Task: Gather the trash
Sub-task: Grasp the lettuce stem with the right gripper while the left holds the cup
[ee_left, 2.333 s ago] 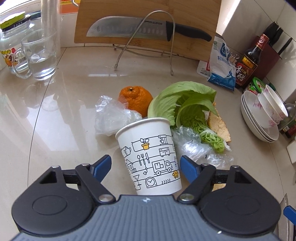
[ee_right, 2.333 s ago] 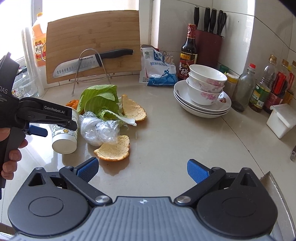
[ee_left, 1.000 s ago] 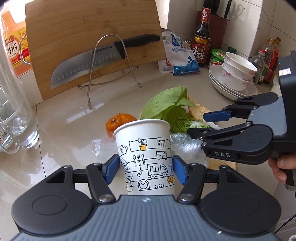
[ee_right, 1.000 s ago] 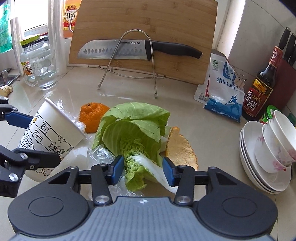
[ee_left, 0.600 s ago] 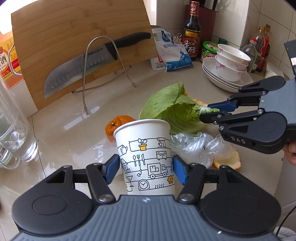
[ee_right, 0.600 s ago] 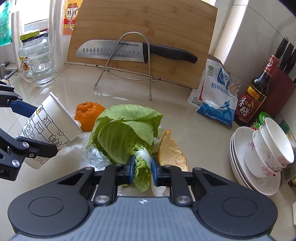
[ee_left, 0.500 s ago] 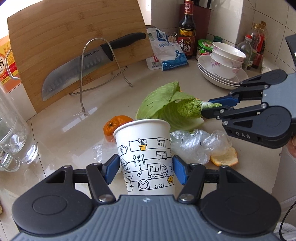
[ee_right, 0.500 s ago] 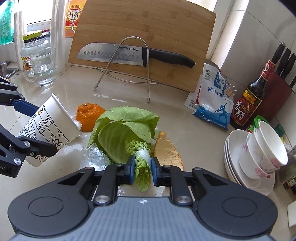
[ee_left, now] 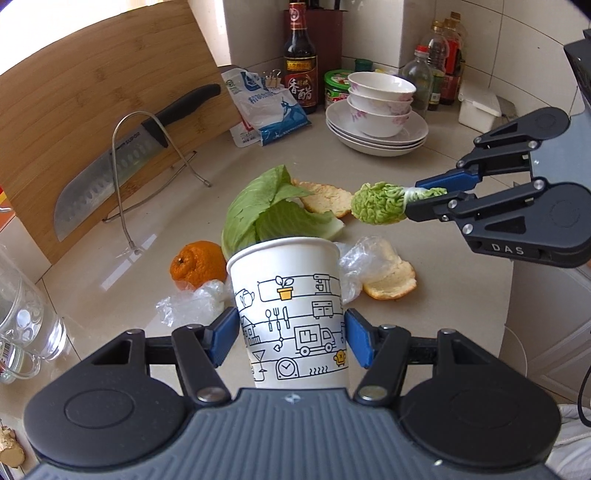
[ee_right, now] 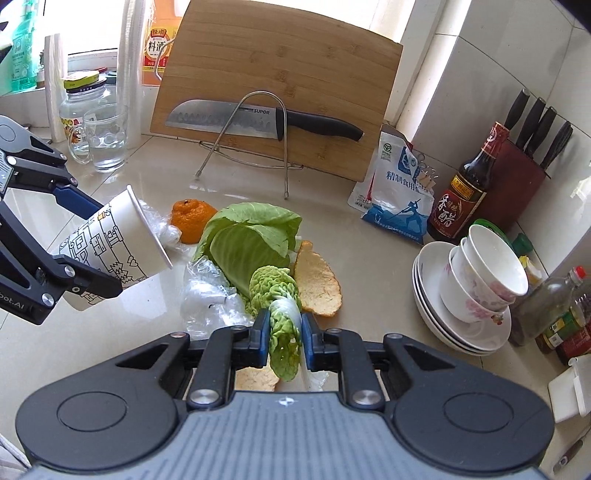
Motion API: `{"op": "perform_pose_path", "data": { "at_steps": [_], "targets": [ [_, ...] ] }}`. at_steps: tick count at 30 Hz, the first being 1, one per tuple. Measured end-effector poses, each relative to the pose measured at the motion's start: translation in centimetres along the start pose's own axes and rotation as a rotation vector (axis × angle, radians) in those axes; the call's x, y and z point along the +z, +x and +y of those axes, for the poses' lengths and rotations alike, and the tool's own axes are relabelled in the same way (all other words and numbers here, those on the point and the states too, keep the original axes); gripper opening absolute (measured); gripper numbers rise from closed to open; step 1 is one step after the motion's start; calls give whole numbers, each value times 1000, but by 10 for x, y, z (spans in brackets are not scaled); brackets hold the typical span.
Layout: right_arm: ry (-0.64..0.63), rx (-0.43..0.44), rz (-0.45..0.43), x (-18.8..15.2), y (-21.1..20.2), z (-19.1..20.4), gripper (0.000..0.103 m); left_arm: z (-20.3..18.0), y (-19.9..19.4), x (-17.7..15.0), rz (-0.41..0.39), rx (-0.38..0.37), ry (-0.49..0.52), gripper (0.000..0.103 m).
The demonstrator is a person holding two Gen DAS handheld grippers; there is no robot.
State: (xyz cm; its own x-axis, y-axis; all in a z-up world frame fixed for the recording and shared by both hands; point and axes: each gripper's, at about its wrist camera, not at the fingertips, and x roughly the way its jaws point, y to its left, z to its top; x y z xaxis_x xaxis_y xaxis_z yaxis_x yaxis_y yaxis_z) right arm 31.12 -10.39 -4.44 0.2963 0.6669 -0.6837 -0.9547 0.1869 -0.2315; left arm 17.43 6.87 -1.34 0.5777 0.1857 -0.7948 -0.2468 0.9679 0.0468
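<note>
Left tongs (ee_left: 291, 338): closed on the white paper cup with line drawings (ee_left: 291, 314), tilted, off the beige tabletop (ee_right: 369, 258).
Right tongs (ee_right: 283, 338): clamped on the crinkled green cabbage scrap (ee_right: 279, 295), lifted right of the cup.
Next, you carry the scrap left over the rim and release.

Bright daylight pours in from a window (ee_right: 92, 33) at the upper left of the right wrist view, overexposing it to white and laying pale glare across the glossy tabletop (ee_right: 236, 184). Shadows are soft and short under the wire rack (ee_left: 147, 177) and the cutting board (ee_left: 92, 122). Both fisheye views stay sharp throughout but bend straight edges strongly near the dark corners.
</note>
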Motion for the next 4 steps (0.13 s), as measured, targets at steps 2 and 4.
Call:
{"op": "perform_pose_path", "data": {
  "at_steps": [2,4],
  "targets": [
    [10,-10,0,-5,-11,3,21,-6,-3,-1,-2,-24,14,62],
    [30,-18,2,-9,-20,5,21,-12,-5,-2,-5,-47,37,62]
  ]
}}
